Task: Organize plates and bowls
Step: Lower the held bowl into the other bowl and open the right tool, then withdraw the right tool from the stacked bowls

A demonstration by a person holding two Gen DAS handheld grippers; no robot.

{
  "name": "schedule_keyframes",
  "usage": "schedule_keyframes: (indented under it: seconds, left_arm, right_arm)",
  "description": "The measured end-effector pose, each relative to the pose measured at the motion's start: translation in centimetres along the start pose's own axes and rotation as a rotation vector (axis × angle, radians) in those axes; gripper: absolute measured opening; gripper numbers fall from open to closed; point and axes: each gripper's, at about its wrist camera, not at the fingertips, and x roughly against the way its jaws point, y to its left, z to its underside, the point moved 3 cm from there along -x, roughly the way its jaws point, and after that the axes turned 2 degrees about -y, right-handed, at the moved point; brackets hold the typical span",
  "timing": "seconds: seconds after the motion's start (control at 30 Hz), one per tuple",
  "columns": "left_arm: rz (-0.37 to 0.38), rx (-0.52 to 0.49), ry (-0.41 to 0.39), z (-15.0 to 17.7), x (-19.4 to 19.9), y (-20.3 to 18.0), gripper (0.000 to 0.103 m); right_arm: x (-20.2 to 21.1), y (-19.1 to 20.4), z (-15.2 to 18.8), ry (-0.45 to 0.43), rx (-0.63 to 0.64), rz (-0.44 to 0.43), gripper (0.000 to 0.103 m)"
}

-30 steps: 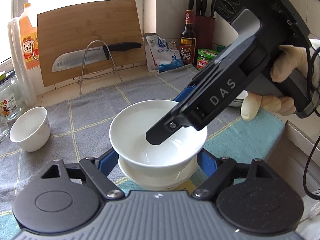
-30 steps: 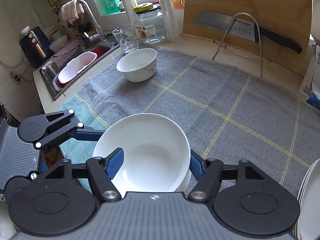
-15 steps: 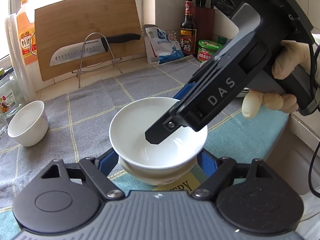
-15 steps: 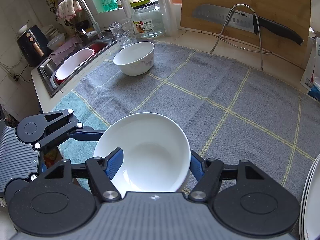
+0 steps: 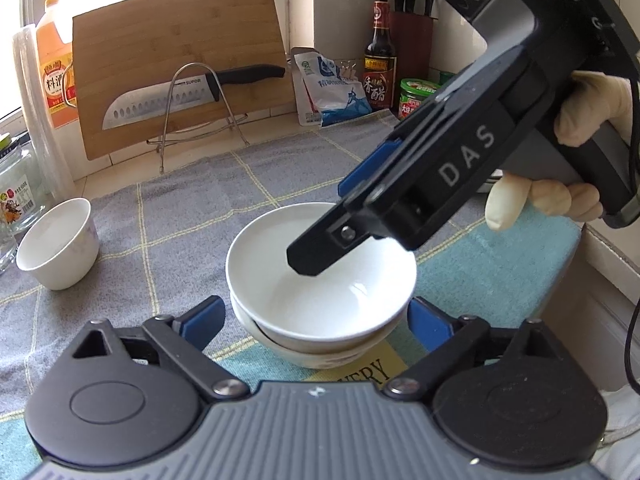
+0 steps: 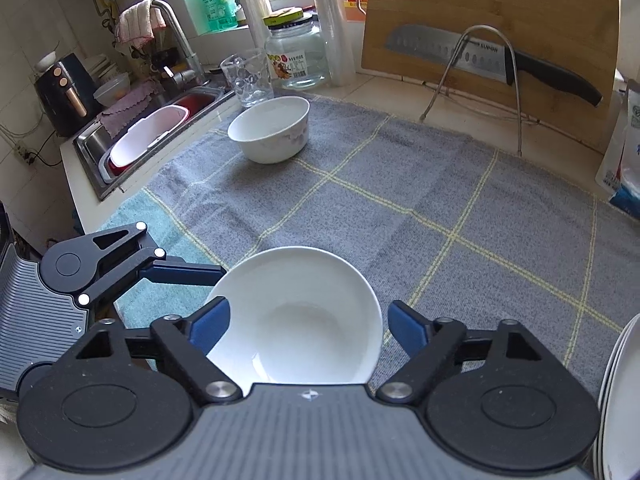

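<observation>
A white bowl [image 5: 320,308] sits nested in another white bowl [image 5: 316,354] on the cloth's near edge; it also shows in the right wrist view [image 6: 296,320]. My left gripper [image 5: 316,318] is open, its blue pads on either side of the stack. My right gripper [image 6: 308,330] is open around the top bowl, one black finger [image 5: 320,252] reaching over its inside. A third white bowl [image 5: 58,246] stands apart at the far left, also in the right wrist view [image 6: 270,130].
A grey checked cloth [image 6: 440,208] covers the counter. A cutting board with a knife on a wire stand [image 5: 192,100] leans at the back. Bottles and a knife block [image 5: 408,20] stand back right. A sink [image 6: 152,136], glass and jar are left. Stacked plates [image 6: 620,400] lie right.
Both grippers have drawn back slightly from the bowl stack. The top bowl has settled lower into the bowl under it.
</observation>
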Motion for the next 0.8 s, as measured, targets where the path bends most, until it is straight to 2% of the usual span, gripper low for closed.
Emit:
schedule_keyframes:
  seconds: [0.3, 0.47, 0.53, 0.67, 0.8]
  left_arm:
    - [0.008, 0.018, -0.006, 0.6, 1.3, 0.5, 0.098]
    - [-0.027, 0.037, -0.02, 0.5, 2.7, 0.8, 0.098]
    - [-0.064, 0.046, -0.028, 0.4, 3.3, 1.0, 0.098]
    - [-0.187, 0.115, -0.003, 0.0, 4.1, 2.3, 0.098]
    - [-0.324, 0.203, -0.002, -0.5, 4.7, 5.1, 0.098]
  right_arm:
    - [0.9, 0.5, -0.8, -0.039, 0.057, 0.044, 0.103]
    - [0.5, 0.7, -2.4, -0.052, 0.135, 0.015, 0.103]
    - [0.2, 0.8, -3.2, -0.051, 0.185, -0.016, 0.103]
    - [-0.6, 0.5, -5.0, -0.046, 0.257, -0.074, 0.103]
    - [-1.5, 0.2, -6.6, -0.042, 0.277, -0.126, 0.103]
